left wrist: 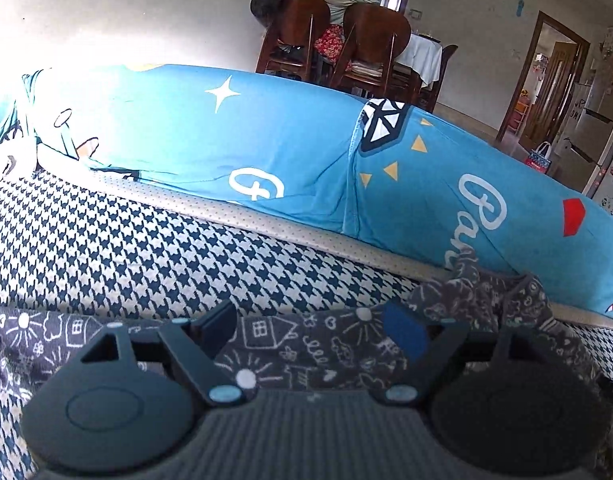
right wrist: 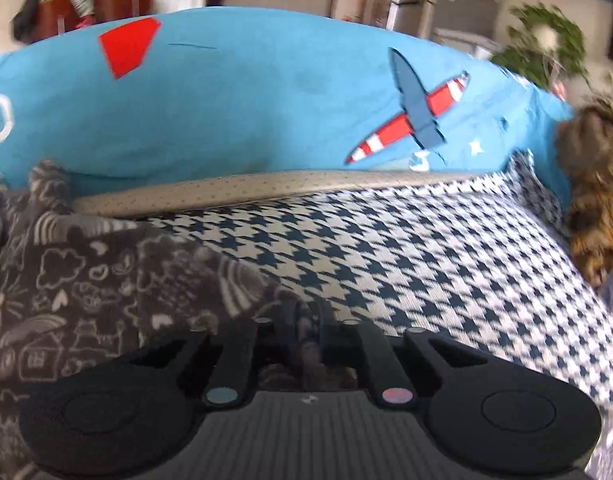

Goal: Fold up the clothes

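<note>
Left gripper (left wrist: 312, 332) has its jaws spread wide with nothing pinched, hovering right over the dark grey doodle-print garment (left wrist: 306, 354) that's lying on the houndstooth cover (left wrist: 146, 256). Right gripper (right wrist: 302, 332) is closed down tight on that garment's edge (right wrist: 86, 280). Further back sits a big blue cartoon-print pillow (left wrist: 298, 148) along the beige perforated trim (right wrist: 266, 186), then wooden chairs (left wrist: 370, 36) behind.

Dark grey garment (left wrist: 306, 344) with white doodle print, crumpled, lies on houndstooth surface at 6 o'clock; at 8 o'clock in right wrist view (right wrist: 86, 280)
</note>
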`<state>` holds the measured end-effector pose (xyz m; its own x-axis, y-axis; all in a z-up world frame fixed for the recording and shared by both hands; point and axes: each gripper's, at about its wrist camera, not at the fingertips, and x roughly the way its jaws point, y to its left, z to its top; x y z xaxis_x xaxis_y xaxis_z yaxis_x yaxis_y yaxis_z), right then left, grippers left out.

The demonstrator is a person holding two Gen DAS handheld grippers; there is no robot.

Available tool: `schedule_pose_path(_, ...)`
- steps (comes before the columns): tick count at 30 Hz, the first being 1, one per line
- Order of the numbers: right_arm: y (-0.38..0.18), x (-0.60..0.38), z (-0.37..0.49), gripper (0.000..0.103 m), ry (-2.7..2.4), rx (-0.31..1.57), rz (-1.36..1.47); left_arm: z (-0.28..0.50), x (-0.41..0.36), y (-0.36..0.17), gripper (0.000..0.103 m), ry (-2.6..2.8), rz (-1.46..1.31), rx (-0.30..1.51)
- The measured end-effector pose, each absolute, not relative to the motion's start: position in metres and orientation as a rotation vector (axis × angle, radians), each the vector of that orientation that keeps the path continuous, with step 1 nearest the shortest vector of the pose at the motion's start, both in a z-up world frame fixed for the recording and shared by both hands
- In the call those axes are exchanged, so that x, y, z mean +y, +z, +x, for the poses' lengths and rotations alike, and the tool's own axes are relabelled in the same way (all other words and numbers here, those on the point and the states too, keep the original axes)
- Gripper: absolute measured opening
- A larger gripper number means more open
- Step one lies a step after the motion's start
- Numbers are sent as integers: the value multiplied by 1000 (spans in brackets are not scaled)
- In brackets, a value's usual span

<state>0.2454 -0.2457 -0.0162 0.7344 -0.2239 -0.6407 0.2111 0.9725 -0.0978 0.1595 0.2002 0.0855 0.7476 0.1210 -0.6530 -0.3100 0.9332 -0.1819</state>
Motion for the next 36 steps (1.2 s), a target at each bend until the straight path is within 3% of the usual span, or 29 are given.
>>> schedule_pose_path(13,42,-240,183,22,-122,599,248,190,219,46,86,144,-339,751)
schedule_pose_path(20,45,-206,148,26,-23,600,249,213,226,25,65,20,-240,792)
schedule_pose_path(36,28,-173,155,27,47,637,137,238,226,-4,67,-193,-40,820)
